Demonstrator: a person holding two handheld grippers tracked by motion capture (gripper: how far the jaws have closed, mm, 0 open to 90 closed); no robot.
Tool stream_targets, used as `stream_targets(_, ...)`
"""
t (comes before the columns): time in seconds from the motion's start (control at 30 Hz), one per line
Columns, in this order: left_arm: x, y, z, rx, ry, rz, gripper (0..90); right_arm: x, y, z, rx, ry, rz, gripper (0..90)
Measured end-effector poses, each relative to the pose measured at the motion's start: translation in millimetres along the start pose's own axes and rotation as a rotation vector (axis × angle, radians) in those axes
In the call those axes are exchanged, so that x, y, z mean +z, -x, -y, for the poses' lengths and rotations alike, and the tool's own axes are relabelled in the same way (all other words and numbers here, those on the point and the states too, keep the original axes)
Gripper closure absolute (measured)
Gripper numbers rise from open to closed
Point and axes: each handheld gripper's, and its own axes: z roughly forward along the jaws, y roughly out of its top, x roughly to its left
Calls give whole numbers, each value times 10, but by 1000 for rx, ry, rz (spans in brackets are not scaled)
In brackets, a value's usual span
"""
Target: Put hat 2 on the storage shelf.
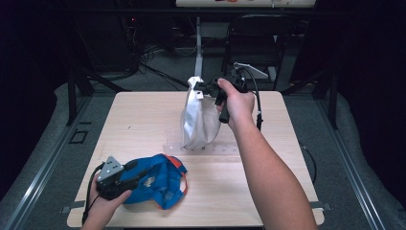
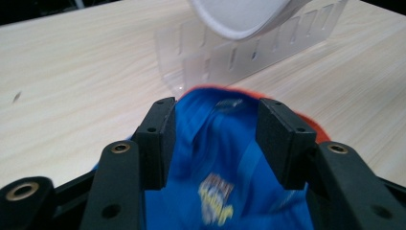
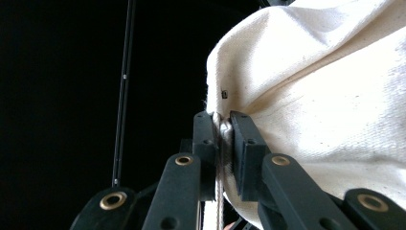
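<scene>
table (image 1: 143,120): light wood top carried everything; a person worked both claws from its near edge.
white bag (image 1: 198,120): cloth drawstring bag hung straight below the right claw, its bottom on or just above the clear rack; held by its top edge, probably so the mouth stayed up for loading.
blue cap (image 1: 155,179): blue with orange trim and a printed logo, lay on the table directly ahead of and under the left claw; judged the item meant for the bag.
clear rack (image 2: 249,57): slotted see-through stand sat beyond the cap, seen past the left claw's jaws and beneath the bag; its purpose could not be told.
right claw (image 3: 222,139): clamped tight on the bag's hem and cord, jaws nearly meeting on the fabric; lifted high so the bag hung free.
left claw (image 2: 215,136): jaws stood wide apart, pads off the cloth, cap fabric seen between them; nothing gripped.
left hand (image 1: 107,203): held its claw low at the cap's near side.
step: judged cap not yet bagged; a fresh grip on it looked needed.
</scene>
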Motion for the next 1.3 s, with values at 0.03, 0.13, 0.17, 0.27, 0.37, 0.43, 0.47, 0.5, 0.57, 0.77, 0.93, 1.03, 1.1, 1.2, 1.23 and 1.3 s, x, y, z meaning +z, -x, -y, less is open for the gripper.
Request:
stream_targets(0.03,90,47,-100,13,-7,-2,488,1,-6,4,3,5,2,821)
stream_targets(0.13,185,93,-187,16,-9,3,491,-5,-5,6,0,2,1,821)
stream_targets(0.17,235,120,-227,18,-5,11,491,-7,-6,7,-1,2,2,821)
stream_targets(0.27,373,232,-343,44,-15,18,491,-11,0,9,-2,-3,-3,821)
stream_targets(0.37,558,381,-477,74,-22,25,480,-13,1,13,-6,-7,-6,821)
stream_targets(0.43,590,409,-510,87,-36,27,477,-11,0,19,-7,-10,-8,821)
stream_targets(0.47,665,466,-556,95,-37,26,477,-11,1,22,-7,-8,-9,821)
stream_targets(0.5,665,466,-556,95,-37,26,477,-12,1,23,-7,-12,-9,821)
stream_targets(0.57,761,514,-608,93,-39,27,477,-11,0,28,-8,-13,-11,821)
stream_targets(0.77,906,600,-685,103,-57,29,481,-12,-3,40,-11,-20,-14,821)
stream_targets(0.93,1016,631,-714,133,-81,-10,627,-3,-14,63,-15,-25,-13,820)
stream_targets(1.03,1016,602,-722,145,-84,-18,746,-5,-18,74,-20,-27,-17,821)
stream_targets(1.1,1001,547,-719,145,-77,-14,788,-11,-30,79,-20,-27,-19,821)
stream_targets(1.2,968,496,-722,144,-75,-3,805,-13,-41,83,-26,-24,-20,821)
stream_targets(1.23,958,479,-720,143,-67,1,810,-17,-46,82,-26,-25,-19,821)
stream_targets(1.3,938,439,-716,141,-64,20,817,-26,-53,79,-28,-21,-19,822)
